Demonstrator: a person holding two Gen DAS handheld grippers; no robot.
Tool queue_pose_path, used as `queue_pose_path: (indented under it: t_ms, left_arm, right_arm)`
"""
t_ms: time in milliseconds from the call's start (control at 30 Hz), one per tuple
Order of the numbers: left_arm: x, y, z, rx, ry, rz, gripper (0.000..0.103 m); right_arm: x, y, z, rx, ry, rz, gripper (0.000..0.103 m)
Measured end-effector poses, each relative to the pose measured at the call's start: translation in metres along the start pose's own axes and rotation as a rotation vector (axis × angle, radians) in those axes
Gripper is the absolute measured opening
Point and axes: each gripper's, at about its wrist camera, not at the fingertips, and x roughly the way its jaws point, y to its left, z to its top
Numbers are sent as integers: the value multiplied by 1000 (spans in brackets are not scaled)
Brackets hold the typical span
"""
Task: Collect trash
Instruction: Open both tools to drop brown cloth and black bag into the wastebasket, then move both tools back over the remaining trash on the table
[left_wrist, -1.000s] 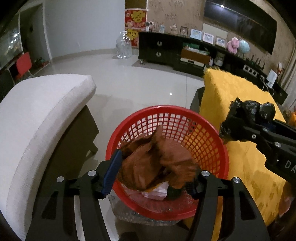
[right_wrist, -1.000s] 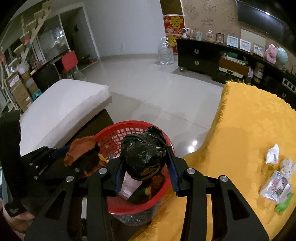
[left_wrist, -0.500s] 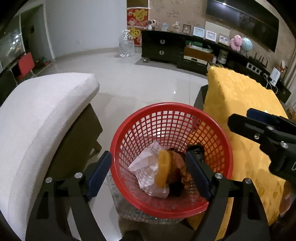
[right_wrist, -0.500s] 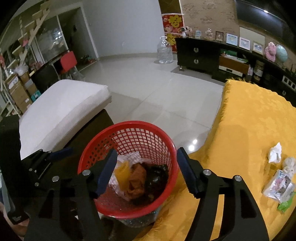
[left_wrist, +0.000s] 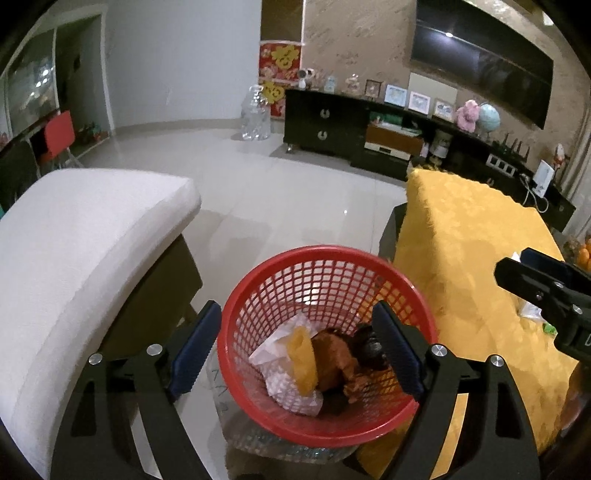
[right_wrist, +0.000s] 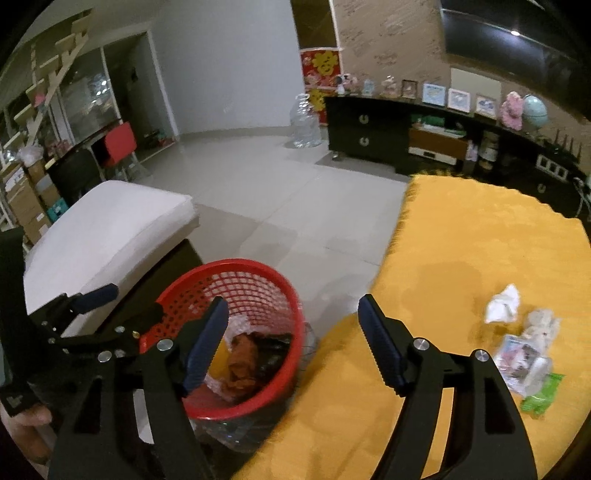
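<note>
Yellow tablecloth holds trash right of opening right tool.

A red mesh basket stands upright on the floor, holding crumpled wrappers. More trash lies scattered on the yellow-clothed desk.

The left claw covers part of the red basket, whose black scrap stays indistinct.

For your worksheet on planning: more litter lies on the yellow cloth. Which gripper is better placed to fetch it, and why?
Probably the right gripper: its empty jaws are opening right beside the litter on the cloth. The left gripper hangs over the red basket, farther away.
</note>
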Motion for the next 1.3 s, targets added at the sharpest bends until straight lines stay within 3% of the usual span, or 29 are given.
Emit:
queue_pose_path:
  t_ms: [433, 867, 1300]
  left_arm:
    - [-8, -46, 5, 54, -27, -70, 83]
    - [-11, -123, 1, 157, -46, -172, 85]
    - [-1, -222, -16, 279, 8, -339, 88]
  right_arm:
    - [-65, -90, -14, 129, -89, -170, 73]
    - [-119, -175, -50, 329, -132, -316, 73]
    - [-140, -217, -74, 458, -134, -352, 74]
